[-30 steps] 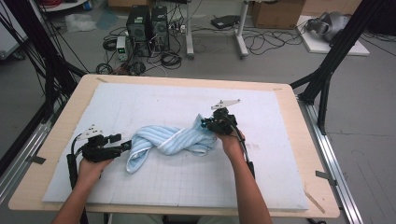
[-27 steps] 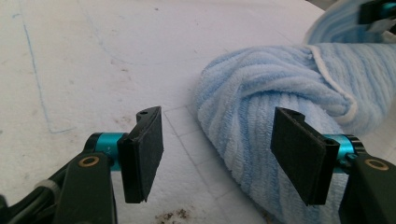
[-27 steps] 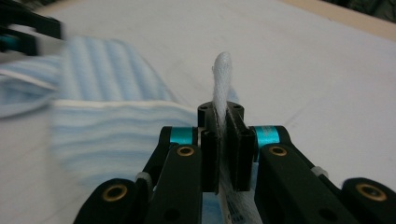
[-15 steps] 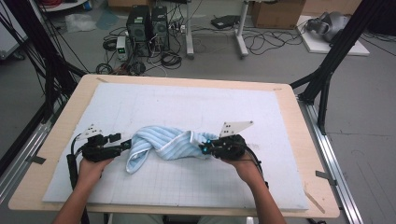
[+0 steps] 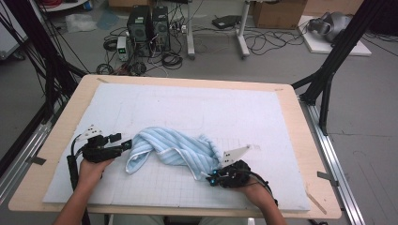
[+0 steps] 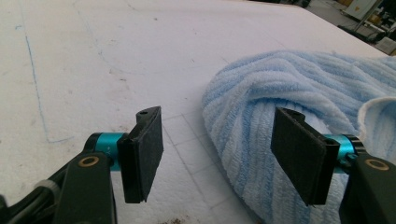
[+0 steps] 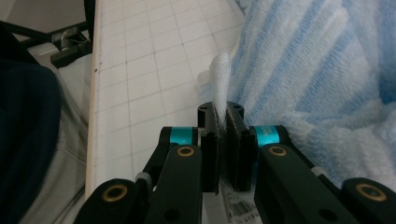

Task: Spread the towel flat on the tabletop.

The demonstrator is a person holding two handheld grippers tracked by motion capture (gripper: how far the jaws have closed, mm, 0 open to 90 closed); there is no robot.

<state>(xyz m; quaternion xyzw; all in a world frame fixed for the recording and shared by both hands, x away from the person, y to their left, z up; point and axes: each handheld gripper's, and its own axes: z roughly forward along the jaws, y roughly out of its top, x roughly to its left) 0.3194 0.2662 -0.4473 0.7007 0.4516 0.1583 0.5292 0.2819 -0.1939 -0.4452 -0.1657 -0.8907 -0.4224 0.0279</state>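
Right hand-held gripper point(image 7: 222, 122) pinching the towel point(image 5: 176, 150) corner, jaws just easing, to drag it flat; left hand-held gripper point(image 6: 224, 154) gaping beside the opposite end on the tabletop point(image 5: 187, 108).

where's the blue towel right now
In the high view the blue striped towel lies bunched on the white mat, toward the near edge, between the open left tool and the right tool, which pinches its corner.
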